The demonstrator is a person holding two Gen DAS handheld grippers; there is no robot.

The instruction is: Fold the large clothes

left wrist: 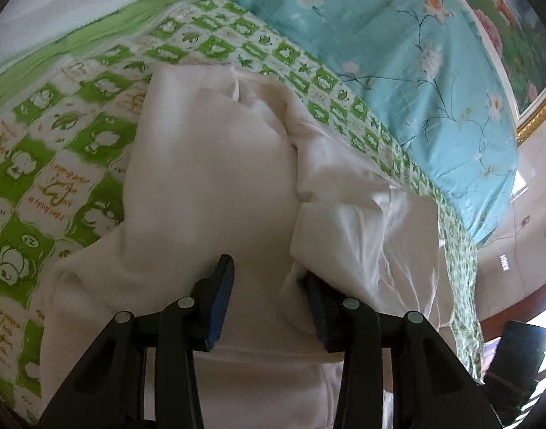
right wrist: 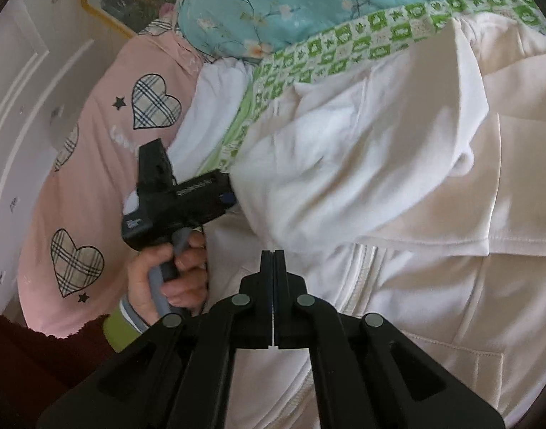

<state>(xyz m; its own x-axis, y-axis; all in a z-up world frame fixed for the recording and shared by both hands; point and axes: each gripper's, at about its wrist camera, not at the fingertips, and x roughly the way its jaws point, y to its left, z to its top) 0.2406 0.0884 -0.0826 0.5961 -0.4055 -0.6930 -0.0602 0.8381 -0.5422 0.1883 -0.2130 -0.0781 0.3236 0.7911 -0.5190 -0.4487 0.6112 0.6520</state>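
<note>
Across the green-checked bedsheet (left wrist: 94, 107) lies the white zip-front jacket (right wrist: 398, 196), one sleeve (right wrist: 408, 164) already laid over its chest, likely to square it for folding. Pressed to the garment's edge, the left gripper (left wrist: 269, 298) stands open, cloth bunched against one pad but nothing pinched. Over the zipper, the right gripper (right wrist: 273, 282) is fully closed, empty. Hem and far sleeve are cut off from view.

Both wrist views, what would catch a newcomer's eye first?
The big white garment sprawls across the middle of the green-and-white checked sheet. The left hand-held gripper is open over its folds, while the right hand-held gripper is shut above the zipper. At far left of the right view lies a pink cover with plaid hearts.
</note>
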